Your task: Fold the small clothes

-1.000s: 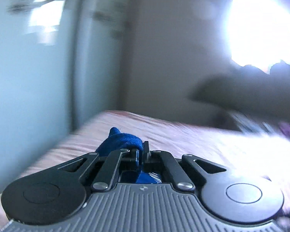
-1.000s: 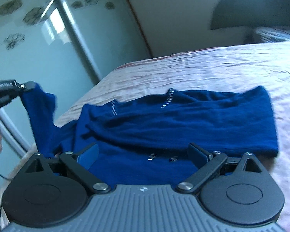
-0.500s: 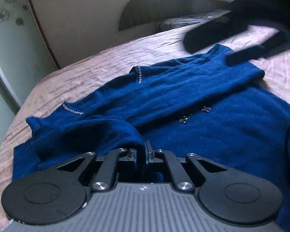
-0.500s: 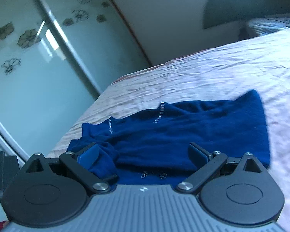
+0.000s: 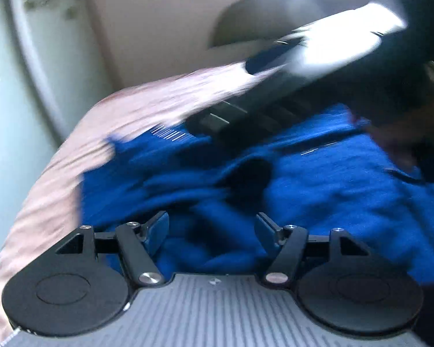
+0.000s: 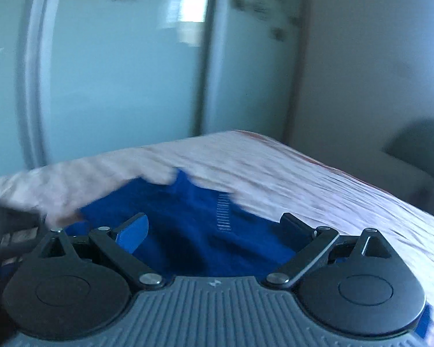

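Both grippers hover over the bed with nothing in them — the left gripper point(image 5: 211, 232) has its jaws spread wide above bunched blue cloth, and the right gripper point(image 6: 214, 232) is parted too, empty, just above the garment. That blue top point(image 5: 318, 190) lies on the pink bedsheet point(image 5: 147, 101), spread across it with a sleeve seemingly laid over the body, though heavy motion blur makes the lie of the folds hard to read. By my reckoning one sleeve fold is down and released — the second sleeve and the final halving are not yet done, so we're early-to-midway.
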A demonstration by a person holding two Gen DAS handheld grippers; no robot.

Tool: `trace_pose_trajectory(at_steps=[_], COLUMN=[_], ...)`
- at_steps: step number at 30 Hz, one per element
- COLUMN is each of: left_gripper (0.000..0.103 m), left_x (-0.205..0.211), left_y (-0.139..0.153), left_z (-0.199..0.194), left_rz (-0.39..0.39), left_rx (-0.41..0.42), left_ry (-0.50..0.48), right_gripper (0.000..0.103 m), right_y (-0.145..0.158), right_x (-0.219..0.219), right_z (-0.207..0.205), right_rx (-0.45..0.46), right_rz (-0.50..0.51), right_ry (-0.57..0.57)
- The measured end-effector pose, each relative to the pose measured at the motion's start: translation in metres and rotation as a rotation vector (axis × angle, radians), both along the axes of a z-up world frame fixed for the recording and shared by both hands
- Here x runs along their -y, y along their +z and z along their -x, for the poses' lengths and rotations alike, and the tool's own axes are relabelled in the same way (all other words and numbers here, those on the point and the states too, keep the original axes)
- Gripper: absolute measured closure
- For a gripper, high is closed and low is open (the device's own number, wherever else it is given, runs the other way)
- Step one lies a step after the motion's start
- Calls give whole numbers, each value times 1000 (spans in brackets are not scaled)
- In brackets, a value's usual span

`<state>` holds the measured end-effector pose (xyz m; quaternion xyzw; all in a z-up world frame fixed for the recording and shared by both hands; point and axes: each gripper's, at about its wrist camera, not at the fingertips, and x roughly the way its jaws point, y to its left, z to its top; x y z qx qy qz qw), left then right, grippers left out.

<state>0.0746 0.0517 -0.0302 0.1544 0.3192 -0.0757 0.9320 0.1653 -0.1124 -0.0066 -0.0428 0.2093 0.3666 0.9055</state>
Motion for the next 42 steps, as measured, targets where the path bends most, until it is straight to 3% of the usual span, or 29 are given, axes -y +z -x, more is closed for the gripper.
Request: trace_pose_trajectory(at_steps=[3, 5, 7, 10, 14, 19, 27, 31, 33, 42], left_gripper=[33, 31, 30, 27, 22, 22, 21, 21, 21, 18], left_x=[-22, -29, -31, -30, -35, -40, -33, -30, -29, -20], left_y=[-1, -5, -7, -7, -1, 9, 15, 16, 19, 28], left_z=[2, 2, 4, 7, 13, 17, 19, 18, 19, 10], left_rz=[21, 42, 54, 49, 49, 91, 116, 111, 111, 152], left_rx=[-35, -64, -82, -64, -40, -33, -28, -28, -23, -18], left_ry=[61, 81, 90, 98, 125, 123, 134, 131, 131, 122], right_gripper=[22, 45, 52, 55, 86, 87, 87, 87, 96, 97], right_y=[-7, -15, -26, -39, -43, -39, -51, -52, -49, -26], right_x=[-33, -58, -74, -89, -90, -61, -60, -71, -67, 18], right_z=[6, 7, 2, -3, -3, -17, -37, -34, -31, -29], right_rx=[-1, -8, -37, -48, -59, -177, -274, -241, -223, -131], right_rz=[43, 97, 137, 178, 146, -22, -42, -22, -55, -219], right_ry=[106, 144, 177, 183, 184, 152, 100, 115, 115, -131])
